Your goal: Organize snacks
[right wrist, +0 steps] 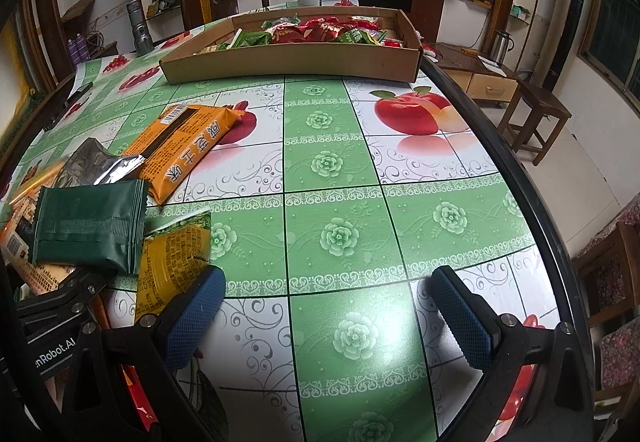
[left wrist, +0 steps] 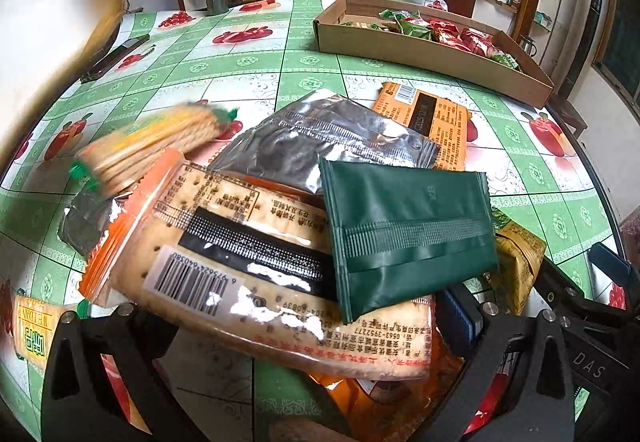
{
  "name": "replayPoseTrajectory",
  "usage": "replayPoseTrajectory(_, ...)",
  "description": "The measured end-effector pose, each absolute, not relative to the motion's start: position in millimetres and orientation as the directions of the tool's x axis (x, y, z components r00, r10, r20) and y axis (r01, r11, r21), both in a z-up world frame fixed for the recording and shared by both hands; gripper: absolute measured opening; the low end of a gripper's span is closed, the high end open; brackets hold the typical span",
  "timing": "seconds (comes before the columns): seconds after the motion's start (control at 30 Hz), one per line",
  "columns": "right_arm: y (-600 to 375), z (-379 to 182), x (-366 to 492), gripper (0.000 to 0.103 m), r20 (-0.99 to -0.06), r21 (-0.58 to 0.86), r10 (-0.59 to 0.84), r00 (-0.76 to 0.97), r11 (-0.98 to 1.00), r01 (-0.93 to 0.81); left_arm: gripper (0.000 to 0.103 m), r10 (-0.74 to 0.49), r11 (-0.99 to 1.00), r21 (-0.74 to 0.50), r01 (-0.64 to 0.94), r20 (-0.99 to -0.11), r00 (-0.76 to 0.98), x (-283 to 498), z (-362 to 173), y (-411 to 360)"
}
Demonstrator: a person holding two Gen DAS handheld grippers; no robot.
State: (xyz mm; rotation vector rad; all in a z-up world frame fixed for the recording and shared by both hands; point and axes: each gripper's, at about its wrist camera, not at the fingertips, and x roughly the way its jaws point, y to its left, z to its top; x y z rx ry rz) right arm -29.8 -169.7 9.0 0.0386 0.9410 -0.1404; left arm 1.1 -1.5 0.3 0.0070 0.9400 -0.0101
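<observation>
— While snack packs (left wrist: 280, 242) pile on the bench (right wrist: 340, 170), what's boxed?
— Red and green packets fill my cardboard tray (right wrist: 288, 62). Right hand-held gripper (right wrist: 326, 318) spread, empty; left hand-held gripper (left wrist: 288, 326) I can't tell.

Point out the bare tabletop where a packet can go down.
Free: the tablecloth between the cardboard tray, the orange packet and the table's right rim, ahead of the open right gripper. Crowded: the overlapping pile around the dark green packet.
</observation>
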Motion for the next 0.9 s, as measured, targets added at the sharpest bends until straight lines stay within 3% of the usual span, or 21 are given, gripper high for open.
replayPoseTrajectory(0.9,-169.6,9.2,-29.9,0.103,-0.808,-0.028,-0.103,0.581,0.99,0.137,0.103,0.001,1.0,0.002,0.001,-0.809,0.588,-2.8,0.8,1.0)
